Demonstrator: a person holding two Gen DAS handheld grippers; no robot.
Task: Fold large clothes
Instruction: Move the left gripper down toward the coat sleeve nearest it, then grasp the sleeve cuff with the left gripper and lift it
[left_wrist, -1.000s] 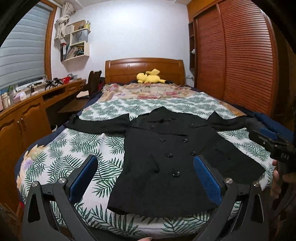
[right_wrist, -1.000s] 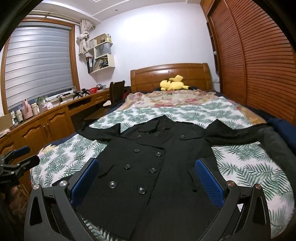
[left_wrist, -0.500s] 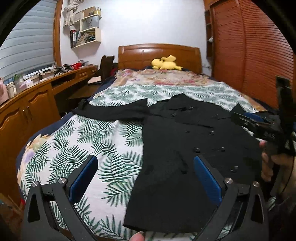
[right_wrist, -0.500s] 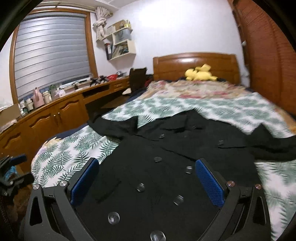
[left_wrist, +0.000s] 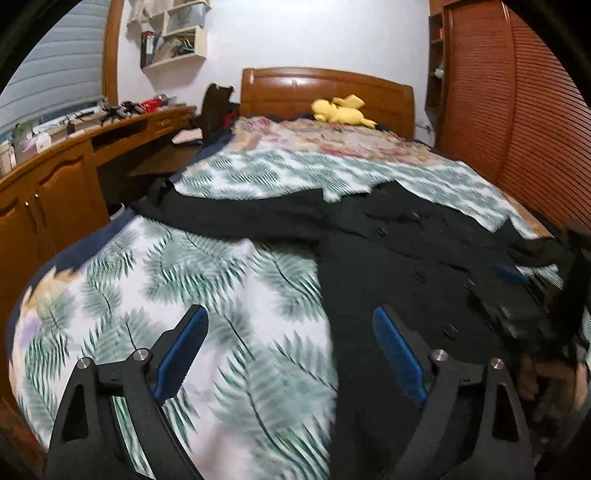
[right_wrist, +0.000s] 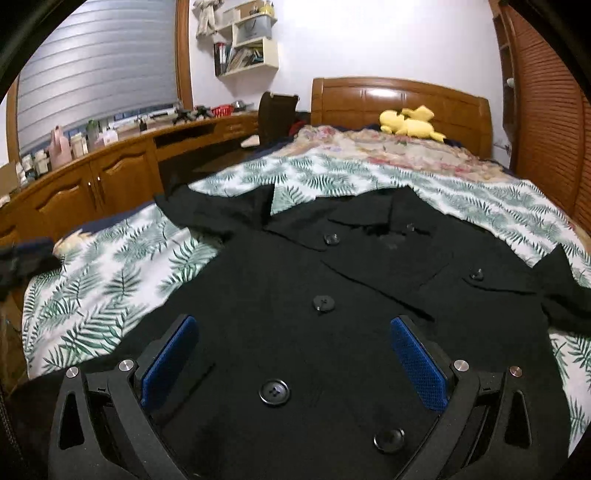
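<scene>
"How many garments are you seeing spread on the bed?"

"You're looking at one black coat (right_wrist: 332, 295), with five buttons (right_wrist: 274, 392) showing on its front from your right wrist view."

"And what else are you counting?"

"You're seeing one yellow plush toy (right_wrist: 410, 125) by one wooden headboard (right_wrist: 399, 99), one wall shelf (right_wrist: 247, 51), and two grippers: left gripper (left_wrist: 291, 354), right gripper (right_wrist: 295, 354)."

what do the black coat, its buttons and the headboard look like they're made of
Black coat: probably a thick woven, wool-like cloth; matte, holds flat lapels.
Buttons: likely plastic; glossy black, four holes.
Headboard: wood, varnished; warm brown panels with bright glare.
</scene>
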